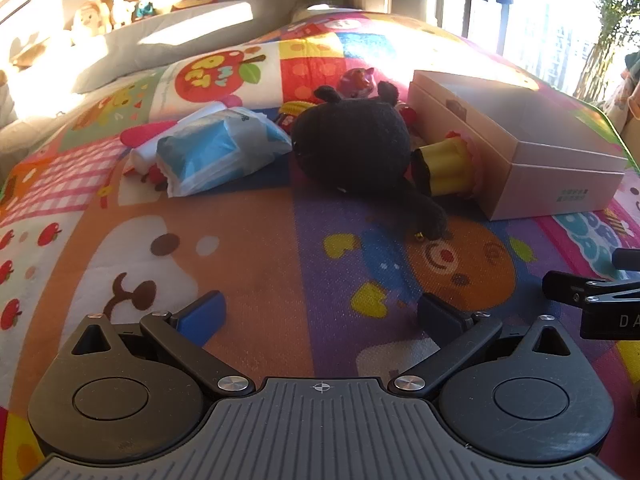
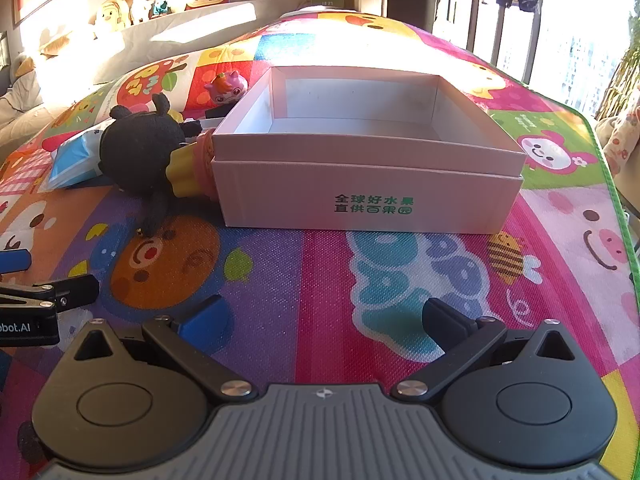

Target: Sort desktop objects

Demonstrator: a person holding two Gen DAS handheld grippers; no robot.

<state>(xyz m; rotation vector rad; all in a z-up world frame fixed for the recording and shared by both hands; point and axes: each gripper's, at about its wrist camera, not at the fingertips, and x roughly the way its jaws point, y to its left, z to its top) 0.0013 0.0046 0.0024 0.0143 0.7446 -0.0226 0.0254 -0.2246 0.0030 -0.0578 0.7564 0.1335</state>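
I see a big play mat (image 2: 320, 264) with bright cartoon pictures, and its far end is washed out by sun, so I cannot make out the drawings there. On it sits a pink box (image 2: 360, 196) with green writing on the near side; it is open on top and I see only white walls inside, though the near wall hides part of its floor. From my left camera I see only its outside (image 1: 540, 168). A black plush toy (image 1: 352, 144) lies just left of the box, and its face is too dark to read. A yellow toy cupcake (image 1: 450, 166) lies on its side between the plush and the box, touching the box wall. Left of the plush is a blue and white plastic pack (image 1: 216, 148), partly covering something white. A small pink figure (image 2: 226, 88) stands farther back, half hidden behind the plush in my left view. My left gripper (image 1: 320, 316) hangs over the mat with its fingers spread apart, holding nothing. My right gripper (image 2: 324, 316) is spread wide too, near the box front.
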